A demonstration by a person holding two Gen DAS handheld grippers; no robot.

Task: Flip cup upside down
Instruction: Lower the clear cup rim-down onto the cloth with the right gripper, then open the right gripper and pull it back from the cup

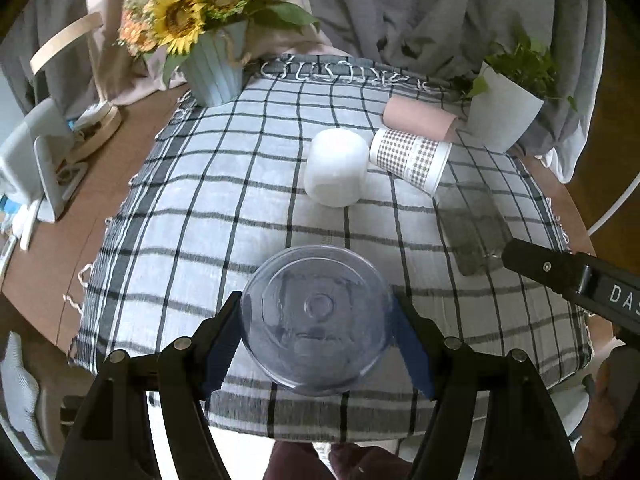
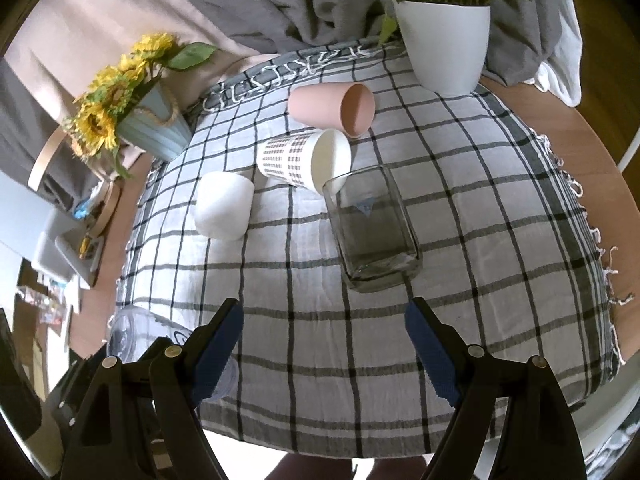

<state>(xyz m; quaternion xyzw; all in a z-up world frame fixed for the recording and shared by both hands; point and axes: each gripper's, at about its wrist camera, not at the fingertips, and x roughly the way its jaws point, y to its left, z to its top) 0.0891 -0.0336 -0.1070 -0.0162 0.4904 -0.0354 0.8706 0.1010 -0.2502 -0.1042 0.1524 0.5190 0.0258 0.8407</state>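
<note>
A clear plastic cup (image 1: 318, 320) sits between the fingers of my left gripper (image 1: 318, 334), its base facing the camera; the blue pads press on both its sides. It also shows at the lower left in the right wrist view (image 2: 136, 332). My right gripper (image 2: 324, 344) is open and empty above the checked cloth (image 2: 304, 344). Ahead of it a square clear glass (image 2: 370, 232) lies on its side. A white cup (image 1: 336, 168) stands upside down. A checked paper cup (image 1: 410, 158) and a pink cup (image 2: 332, 108) lie on their sides.
A sunflower pot (image 1: 214, 68) stands at the back left and a white plant pot (image 1: 502, 108) at the back right. The cloth covers a round wooden table (image 1: 52, 264). Clutter and a wooden hoop (image 1: 60, 48) lie at the left. My right gripper's finger (image 1: 568, 280) shows at the right edge.
</note>
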